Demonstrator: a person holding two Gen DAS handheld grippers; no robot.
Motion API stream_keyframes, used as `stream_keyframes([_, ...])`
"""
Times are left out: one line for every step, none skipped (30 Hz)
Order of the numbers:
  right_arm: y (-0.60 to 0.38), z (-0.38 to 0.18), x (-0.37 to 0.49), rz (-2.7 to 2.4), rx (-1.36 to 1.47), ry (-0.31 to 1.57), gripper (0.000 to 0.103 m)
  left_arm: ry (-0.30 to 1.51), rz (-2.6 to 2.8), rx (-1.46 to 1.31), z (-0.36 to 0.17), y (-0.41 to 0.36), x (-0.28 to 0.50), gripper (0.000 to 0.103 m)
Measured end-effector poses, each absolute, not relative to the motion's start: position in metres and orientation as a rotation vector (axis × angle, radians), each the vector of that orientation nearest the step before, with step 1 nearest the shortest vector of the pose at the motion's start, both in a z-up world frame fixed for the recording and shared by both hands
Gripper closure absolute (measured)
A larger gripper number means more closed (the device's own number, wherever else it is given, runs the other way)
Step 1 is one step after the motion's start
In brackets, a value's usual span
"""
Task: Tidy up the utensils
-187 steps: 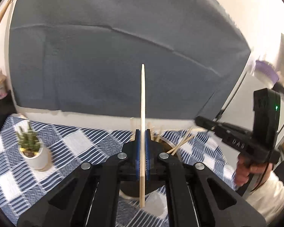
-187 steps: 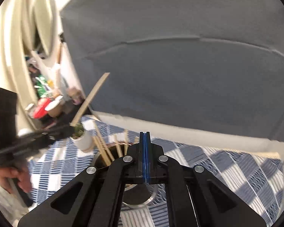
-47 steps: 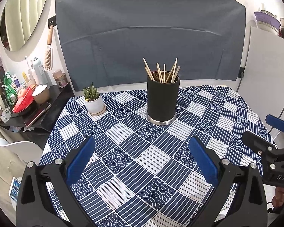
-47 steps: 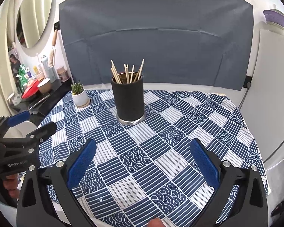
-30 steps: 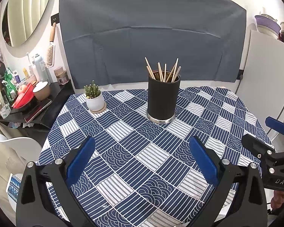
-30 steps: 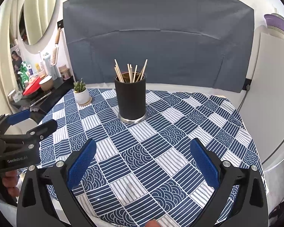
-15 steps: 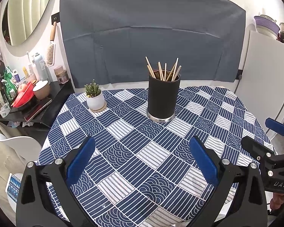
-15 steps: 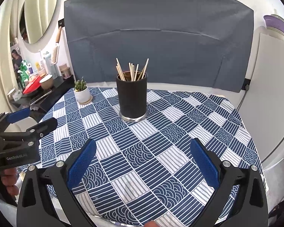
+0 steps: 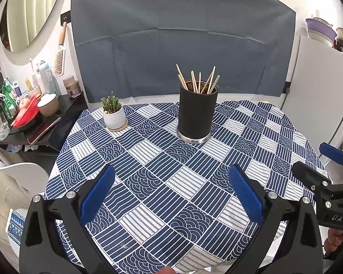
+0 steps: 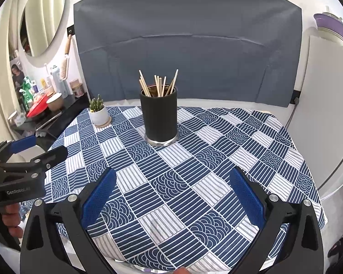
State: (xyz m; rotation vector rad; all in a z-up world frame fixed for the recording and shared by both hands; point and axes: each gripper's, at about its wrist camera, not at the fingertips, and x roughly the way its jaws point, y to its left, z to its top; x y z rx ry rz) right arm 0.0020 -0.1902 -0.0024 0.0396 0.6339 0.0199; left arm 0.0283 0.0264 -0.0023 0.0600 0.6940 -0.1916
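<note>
As far as both wrist views show, no loose utensil is seen on the tablecloth [image 9: 162, 182], so the sorting is judged essentially complete; nothing obvious is left, though the near edge of the table is partly hidden behind the gripper bodies

Container: a black cylindrical holder [image 9: 197, 111] with a metal base ring is stood upright toward the far edge of the table, roughly central. Wooden chopsticks [image 9: 200, 81] are held in it, tips fanned out above the rim; several are counted, but an exact number cannot be fixed. Holder contents below the rim are not visible

A small potted cactus [image 9: 113, 111] on a coaster is placed near the far left corner, well apart from the holder

Left gripper [image 9: 171, 196]: jaws spread wide, nothing held, kept over the near edge of the table. Right gripper [image 10: 171, 197]: likewise spread wide and empty, over the near edge. Neither is touching the holder or the chopsticks
</note>
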Motion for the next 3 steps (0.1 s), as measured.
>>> stream_keyframes([-0.1897,-0.0021,0.0017,0.015,0.042,0.633,0.008,0.694,-0.194,0.059,-0.0022,0.0264,0.0283,0.006])
stream_keyframes([-0.1896,-0.0024,0.0018,0.012,0.042,0.635,0.008,0.692,-0.197,0.058,-0.0018,0.0271,0.0281,0.006])
stream_keyframes([-0.1896,-0.0024,0.0018,0.012,0.042,0.635,0.008,0.689,-0.199,0.059,-0.0012,0.0275,0.0276,0.006])
